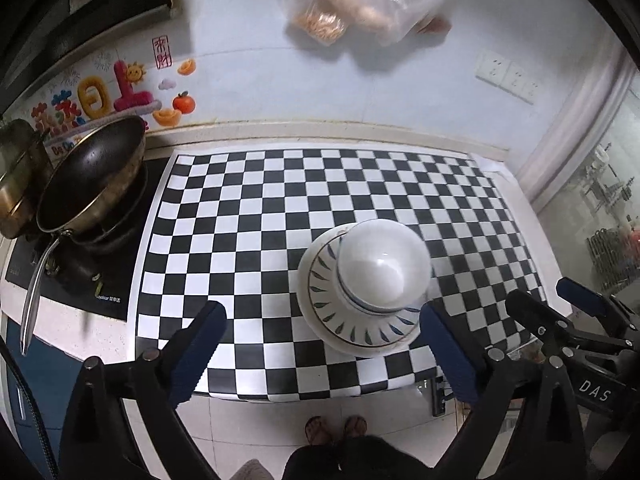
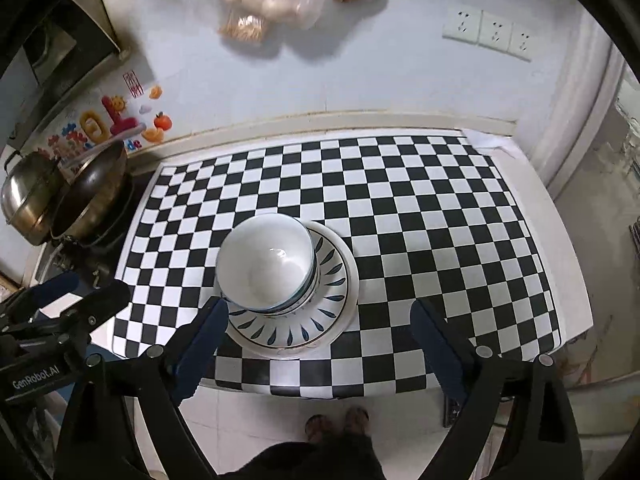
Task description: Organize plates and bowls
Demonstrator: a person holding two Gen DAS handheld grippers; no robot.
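A white bowl [image 1: 382, 264] [image 2: 266, 264] sits on another bowl, and both rest on stacked white plates with a blue leaf pattern [image 1: 332, 312] [image 2: 320, 312] near the front of the checkered mat [image 1: 260, 216] [image 2: 420, 220]. My left gripper [image 1: 324, 352] hangs above the mat's front edge, jaws wide open and empty, with the stack just beyond its right finger. My right gripper [image 2: 316, 348] is also open and empty, with the stack ahead near its left finger. The right gripper [image 1: 576, 304] shows at the right of the left wrist view; the left gripper [image 2: 76, 292] at the left of the right wrist view.
A dark wok [image 1: 92, 184] [image 2: 90, 196] and a steel pot [image 1: 18, 184] [image 2: 28, 196] stand on the stove at the left. A plastic bag of eggs [image 1: 360, 4] [image 2: 264, 0] hangs on the wall behind. Wall sockets [image 2: 488, 32] are at the right. The person's feet [image 1: 336, 430] stand on the floor tiles below.
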